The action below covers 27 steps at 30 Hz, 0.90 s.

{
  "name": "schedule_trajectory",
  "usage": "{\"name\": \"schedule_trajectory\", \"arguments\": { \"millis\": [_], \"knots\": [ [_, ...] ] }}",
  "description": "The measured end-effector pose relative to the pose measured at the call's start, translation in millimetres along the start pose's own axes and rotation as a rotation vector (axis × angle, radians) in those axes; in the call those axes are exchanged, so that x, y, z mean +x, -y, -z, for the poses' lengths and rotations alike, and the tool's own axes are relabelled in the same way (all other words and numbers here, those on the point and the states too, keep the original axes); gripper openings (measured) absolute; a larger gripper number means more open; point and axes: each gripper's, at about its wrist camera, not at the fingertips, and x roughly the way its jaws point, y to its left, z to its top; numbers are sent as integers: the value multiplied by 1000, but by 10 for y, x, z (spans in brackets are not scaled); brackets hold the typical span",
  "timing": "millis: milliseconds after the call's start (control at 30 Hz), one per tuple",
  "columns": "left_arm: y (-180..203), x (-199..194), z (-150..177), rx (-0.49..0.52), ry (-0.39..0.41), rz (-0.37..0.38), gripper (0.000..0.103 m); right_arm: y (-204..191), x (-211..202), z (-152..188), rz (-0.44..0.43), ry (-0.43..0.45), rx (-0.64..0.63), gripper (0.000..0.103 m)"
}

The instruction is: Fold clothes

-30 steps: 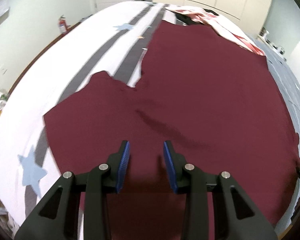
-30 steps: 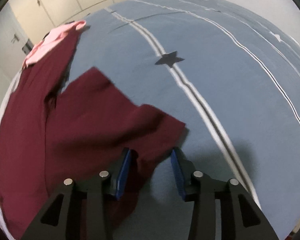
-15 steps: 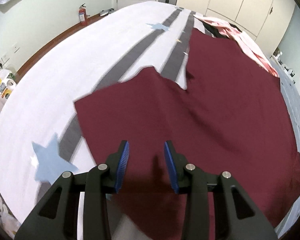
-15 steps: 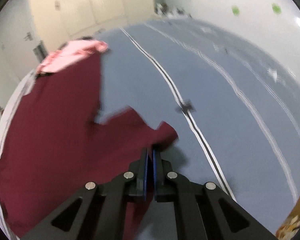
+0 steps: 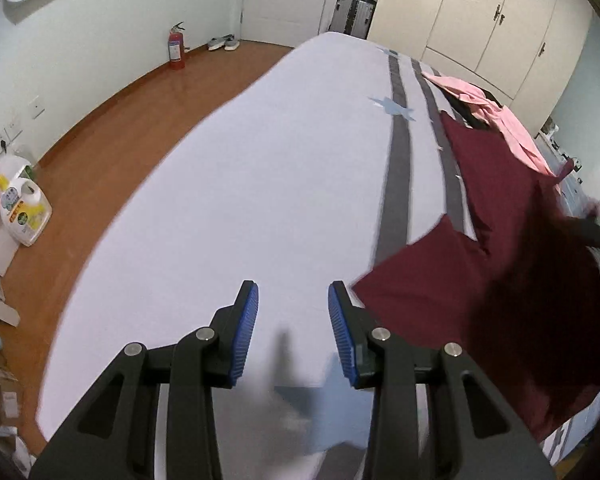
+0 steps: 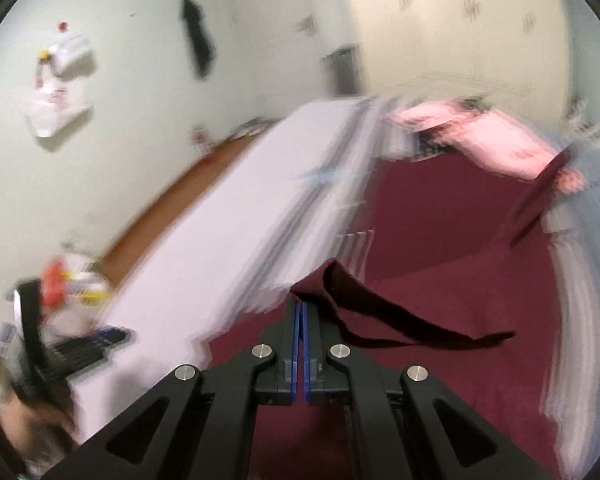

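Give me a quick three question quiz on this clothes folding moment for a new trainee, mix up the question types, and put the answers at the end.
1. True or false: the right gripper is shut on the maroon garment.
2. Which best describes the left gripper? A) clamped on the pink garment B) open with nothing between its pads C) shut on the maroon cloth
3. Fill in: the pink garment lies at the ____ end of the maroon one, toward the wardrobe.

Key: 1 true; 2 B; 3 far.
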Motion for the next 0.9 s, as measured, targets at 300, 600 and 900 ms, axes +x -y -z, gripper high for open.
{"name": "schedule_trajectory", "arguments": {
  "millis": [300, 600, 900],
  "knots": [
    [-357, 216, 232, -55, -73, 26, 34, -714, 1366, 526, -203, -335, -6, 20],
    [432, 432, 94, 44, -73, 173, 50, 410, 113, 1071, 4, -188, 6, 40],
    [1077, 923, 17, 347, -65, 37, 51, 1439, -338, 1626, 233, -246, 88, 40]
  ]
}}
